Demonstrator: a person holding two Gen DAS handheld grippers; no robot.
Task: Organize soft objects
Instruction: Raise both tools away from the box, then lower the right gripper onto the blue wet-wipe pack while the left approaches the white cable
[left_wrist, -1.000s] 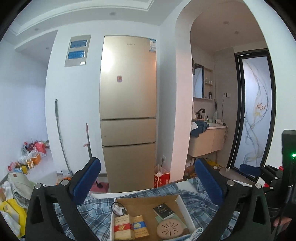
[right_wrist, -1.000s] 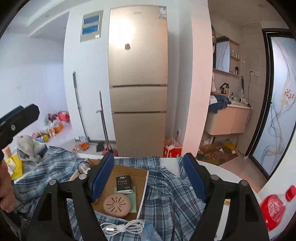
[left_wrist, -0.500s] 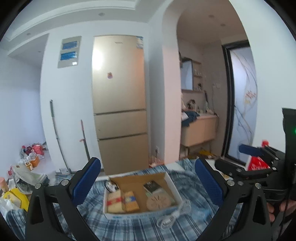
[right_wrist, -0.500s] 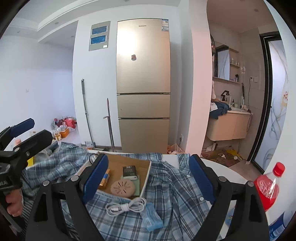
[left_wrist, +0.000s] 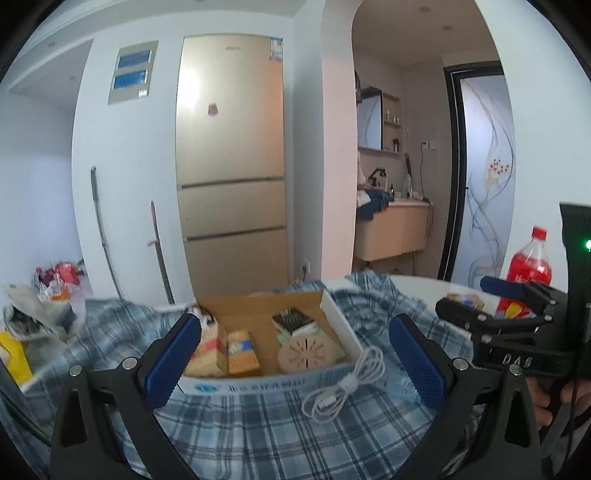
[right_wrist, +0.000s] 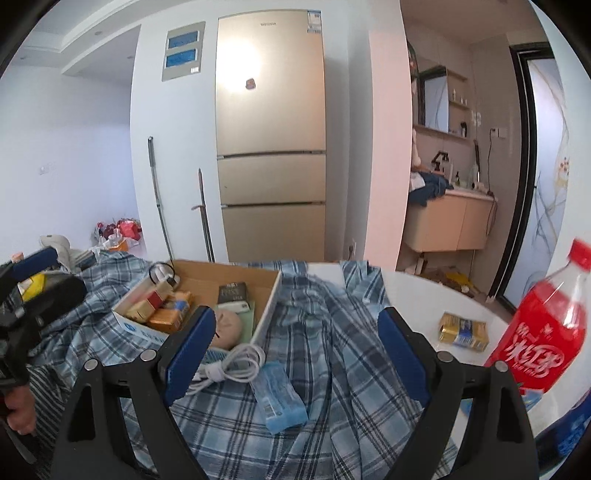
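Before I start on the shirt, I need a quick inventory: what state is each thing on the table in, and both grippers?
Plaid shirt: spread flat, rumpled, under the other things.
Cardboard box: open-topped, on the shirt, holding small items.
White cable: coiled, on the shirt beside the box.
Blue packet: lying flat on the shirt.
Red bottle: upright, capped.
Left gripper: fingers open, empty.
Right gripper: fingers open, empty.

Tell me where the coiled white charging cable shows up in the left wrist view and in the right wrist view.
Left wrist: the white cable lies low and right of center on the plaid shirt, at the cardboard box's near right corner.
Right wrist: the cable lies low and left of center, beside the left blue finger pad.
Shared landmark: the gold fridge behind the table.
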